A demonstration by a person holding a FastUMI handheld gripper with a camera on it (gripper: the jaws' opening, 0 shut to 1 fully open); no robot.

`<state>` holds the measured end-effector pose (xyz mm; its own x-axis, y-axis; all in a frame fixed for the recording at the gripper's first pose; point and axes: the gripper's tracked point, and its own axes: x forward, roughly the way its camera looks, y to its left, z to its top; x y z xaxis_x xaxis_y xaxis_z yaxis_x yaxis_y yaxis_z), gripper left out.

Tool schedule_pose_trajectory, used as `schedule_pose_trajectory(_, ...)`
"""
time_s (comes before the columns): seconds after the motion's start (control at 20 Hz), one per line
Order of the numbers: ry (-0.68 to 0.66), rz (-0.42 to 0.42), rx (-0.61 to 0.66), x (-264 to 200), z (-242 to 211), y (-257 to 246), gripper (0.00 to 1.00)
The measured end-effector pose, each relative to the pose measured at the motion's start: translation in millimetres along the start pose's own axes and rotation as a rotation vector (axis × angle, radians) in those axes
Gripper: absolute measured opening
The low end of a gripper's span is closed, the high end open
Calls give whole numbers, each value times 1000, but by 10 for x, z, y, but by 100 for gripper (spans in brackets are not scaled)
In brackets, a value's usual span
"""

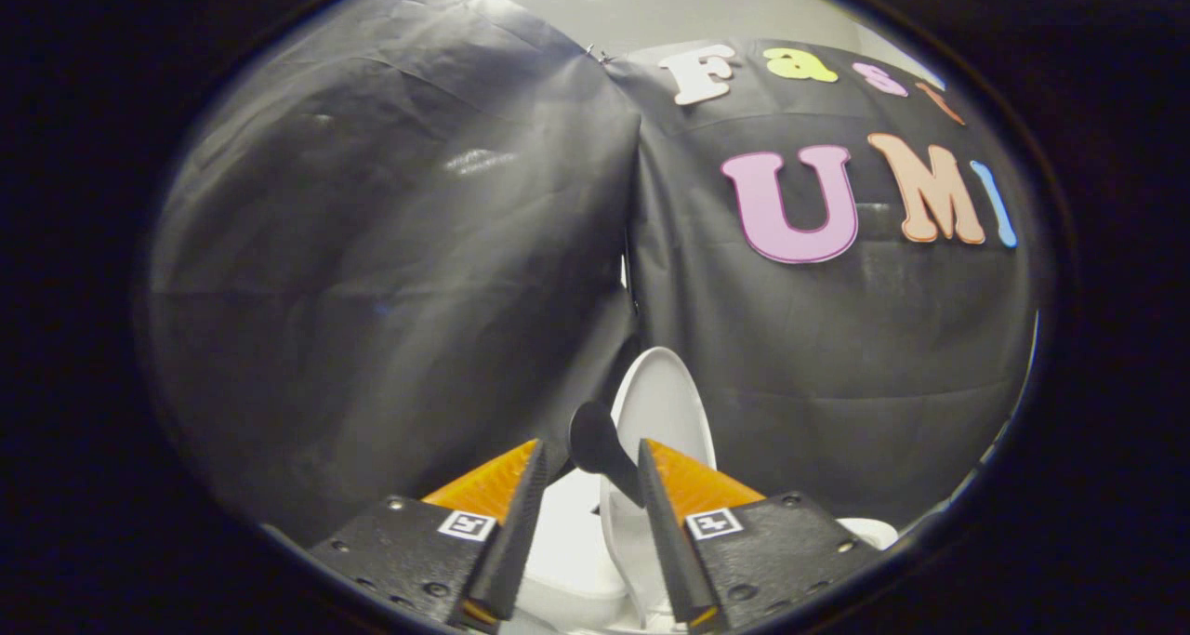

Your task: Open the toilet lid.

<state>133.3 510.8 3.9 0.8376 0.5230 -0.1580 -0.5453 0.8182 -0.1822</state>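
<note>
One white oval plastic toilet lid stands raised, its long axis pointing toward 12 o'clock, just ahead of the gripper. The two fingers are apart; one black handle lies between them.

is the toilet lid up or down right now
Up: the toilet lid stands raised on edge beyond the open fingers, its black handle between them.

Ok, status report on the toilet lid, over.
Gripper open, nothing clamped. Toilet lid raised, standing upright just beyond the fingers, black handle between the tips. Nothing in the way.
</note>
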Motion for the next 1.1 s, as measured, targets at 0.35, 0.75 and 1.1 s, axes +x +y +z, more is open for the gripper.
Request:
schedule_pose_trajectory(0.35, -60, -2, -44, -374, 366, -174, 82)
schedule_pose_trajectory(0.75, -118, -166, -61, -923, 697, -898, 82)
schedule_pose_trajectory(1.1, -157, -364, -85, -1616, 848, -1804, 82)
